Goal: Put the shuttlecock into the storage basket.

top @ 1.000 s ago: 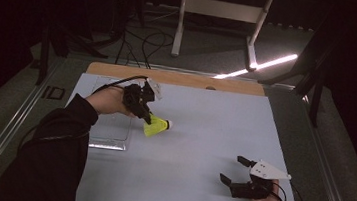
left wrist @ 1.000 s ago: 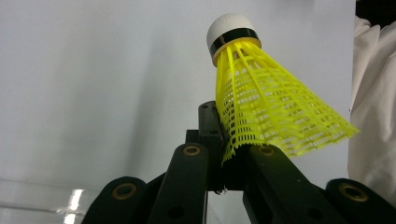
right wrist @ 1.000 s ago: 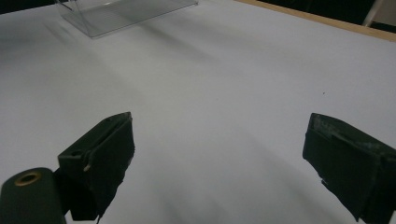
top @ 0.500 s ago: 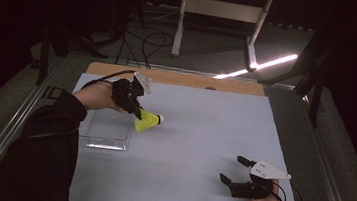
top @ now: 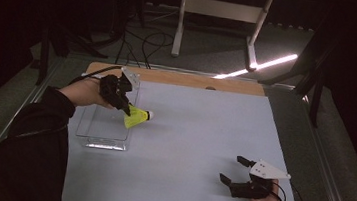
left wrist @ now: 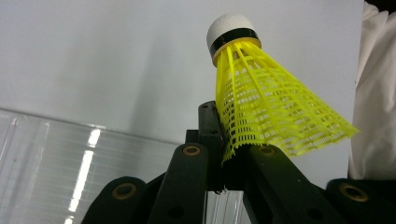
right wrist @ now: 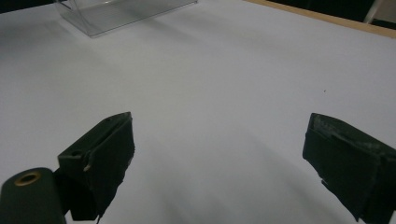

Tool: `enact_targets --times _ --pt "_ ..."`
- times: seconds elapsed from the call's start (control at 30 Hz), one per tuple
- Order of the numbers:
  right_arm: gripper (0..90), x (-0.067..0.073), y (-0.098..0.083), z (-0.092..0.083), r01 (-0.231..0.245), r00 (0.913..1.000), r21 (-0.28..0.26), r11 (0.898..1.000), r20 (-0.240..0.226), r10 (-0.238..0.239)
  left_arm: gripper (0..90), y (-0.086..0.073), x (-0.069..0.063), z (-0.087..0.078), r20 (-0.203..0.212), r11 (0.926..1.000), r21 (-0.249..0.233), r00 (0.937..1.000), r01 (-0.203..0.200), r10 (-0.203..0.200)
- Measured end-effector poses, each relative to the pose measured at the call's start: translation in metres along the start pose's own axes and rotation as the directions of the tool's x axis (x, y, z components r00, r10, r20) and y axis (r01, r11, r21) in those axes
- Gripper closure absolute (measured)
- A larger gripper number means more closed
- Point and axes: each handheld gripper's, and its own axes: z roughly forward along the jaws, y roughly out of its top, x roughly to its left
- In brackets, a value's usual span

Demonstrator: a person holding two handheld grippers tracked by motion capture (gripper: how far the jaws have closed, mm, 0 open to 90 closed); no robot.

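Observation:
A yellow plastic shuttlecock [top: 137, 118] with a white cork tip hangs above the right rim of a clear plastic box [top: 93, 133] at the table's left. My left gripper [top: 126, 110] is shut on the shuttlecock's skirt edge. In the left gripper view the shuttlecock [left wrist: 261, 98] stands up from the closed jaws with its cork on top, and the clear box [left wrist: 51, 158] lies below at the left. My right gripper [top: 232, 170] rests near the table's front right corner, open and holding nothing; its two fingers [right wrist: 100, 158] stand wide apart over bare table.
The pale table mat [top: 198, 133] covers a wooden tabletop [top: 188, 80]. A metal stand's legs [top: 215, 14] and cables lie on the dark floor beyond the far edge. A strip of light [top: 265, 65] crosses the floor at back right.
My left gripper has carried the shuttlecock leftward and away from me, to the clear box's right rim. The right gripper has not moved.

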Motion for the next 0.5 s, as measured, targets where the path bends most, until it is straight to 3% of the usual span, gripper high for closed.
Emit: enact_targets --times 0.33,0.5 --pt "9.0 0.000 0.000 0.000 -0.003 1.0000 0.003 1.000 -0.001 0.003 89.3 -0.020 0.007 -0.006 -0.005 0.9997 -0.001 0.9997 0.025 -0.025" --pt "9.0 0.000 0.000 0.000 -0.001 1.0000 0.002 1.000 0.001 0.001 89.3 -0.031 0.007 -0.010 0.000 0.9998 0.006 0.9998 0.019 -0.019"
